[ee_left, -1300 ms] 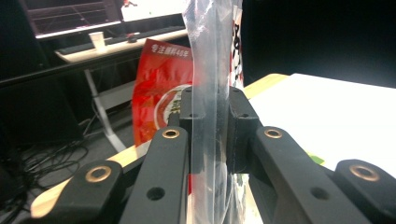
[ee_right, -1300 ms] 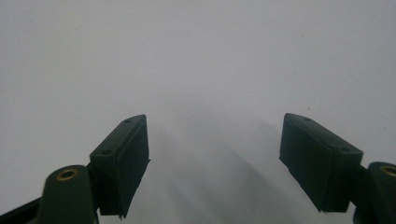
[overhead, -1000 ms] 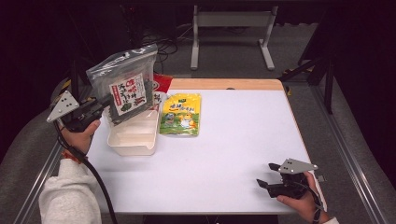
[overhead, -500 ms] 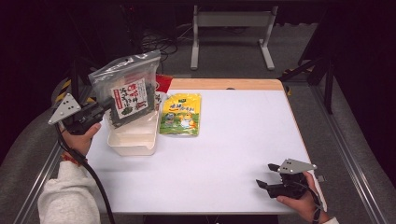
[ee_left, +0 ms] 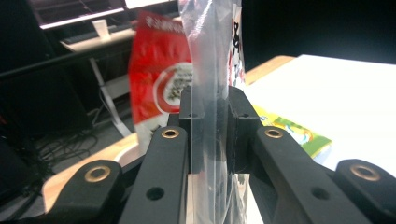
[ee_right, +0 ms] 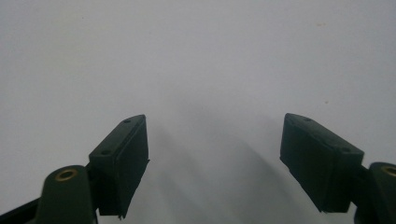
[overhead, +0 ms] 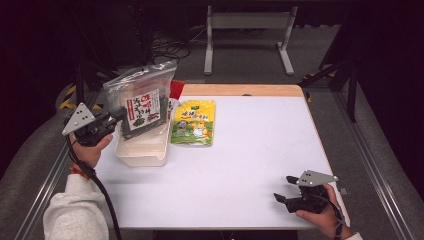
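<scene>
My left gripper [overhead: 117, 116] is shut on the edge of a clear zip bag of dark seaweed snacks [overhead: 142, 104], holding it up over a white plastic tray [overhead: 145, 150] at the table's left. Seen from the left gripper view, the clear bag [ee_left: 212, 70] runs upright between the closed pads, with my left gripper [ee_left: 215, 130] clamped on it. A yellow-green snack packet [overhead: 194, 122] lies flat beside the tray. My right gripper [overhead: 282, 190] rests low at the table's front right, open with nothing in it; its open pads [ee_right: 121, 158] hang over bare white table.
A red snack packet [ee_left: 159, 79] stands behind the held bag at the table's far left; its corner [overhead: 176, 89] peeks out in the high view. The white table [overhead: 260, 150] has a wooden back edge. A metal frame stands on the floor beyond.
The left gripper has lowered and tilted the seaweed bag toward the tray, drifting slightly right. The right gripper has stayed put.
</scene>
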`<control>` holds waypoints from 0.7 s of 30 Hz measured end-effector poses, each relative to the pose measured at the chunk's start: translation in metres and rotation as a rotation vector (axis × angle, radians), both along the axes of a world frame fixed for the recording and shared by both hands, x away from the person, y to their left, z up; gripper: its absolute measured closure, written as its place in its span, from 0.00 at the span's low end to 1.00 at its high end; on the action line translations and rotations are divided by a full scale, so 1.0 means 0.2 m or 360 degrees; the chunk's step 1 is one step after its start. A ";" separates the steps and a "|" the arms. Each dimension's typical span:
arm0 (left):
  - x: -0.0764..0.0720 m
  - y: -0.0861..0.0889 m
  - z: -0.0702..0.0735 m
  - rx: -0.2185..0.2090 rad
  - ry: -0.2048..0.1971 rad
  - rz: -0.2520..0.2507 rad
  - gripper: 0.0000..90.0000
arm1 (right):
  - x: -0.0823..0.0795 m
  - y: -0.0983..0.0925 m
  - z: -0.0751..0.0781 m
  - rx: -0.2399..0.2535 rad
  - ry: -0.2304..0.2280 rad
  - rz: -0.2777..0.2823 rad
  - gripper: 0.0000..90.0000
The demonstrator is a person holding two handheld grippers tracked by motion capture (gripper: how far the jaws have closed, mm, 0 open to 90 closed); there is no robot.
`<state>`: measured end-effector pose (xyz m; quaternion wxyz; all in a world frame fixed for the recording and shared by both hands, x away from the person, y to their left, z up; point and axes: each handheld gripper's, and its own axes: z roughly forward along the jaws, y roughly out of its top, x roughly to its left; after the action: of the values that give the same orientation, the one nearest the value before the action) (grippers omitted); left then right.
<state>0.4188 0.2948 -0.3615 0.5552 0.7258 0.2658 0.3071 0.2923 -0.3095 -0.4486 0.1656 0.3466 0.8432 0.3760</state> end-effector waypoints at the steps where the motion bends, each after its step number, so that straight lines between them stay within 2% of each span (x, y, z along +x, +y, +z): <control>1: 0.00 -0.01 -0.01 0.0000 -0.0005 -0.0005 0.89 | 0.00 0.00 0.00 0.0000 0.0000 -0.0001 0.26; 13: -0.01 0.01 -0.09 -0.0040 0.0050 -0.0015 0.89 | 0.00 0.00 0.00 0.0004 -0.0005 0.0005 0.26; 21: -0.03 0.01 -0.11 -0.0055 0.0050 -0.0003 0.89 | 0.00 0.00 0.00 -0.0002 -0.0010 0.0003 0.26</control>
<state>0.4135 0.2969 -0.3844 0.5637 0.7211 0.2790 0.2906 0.2919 -0.3085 -0.4477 0.1681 0.3447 0.8433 0.3766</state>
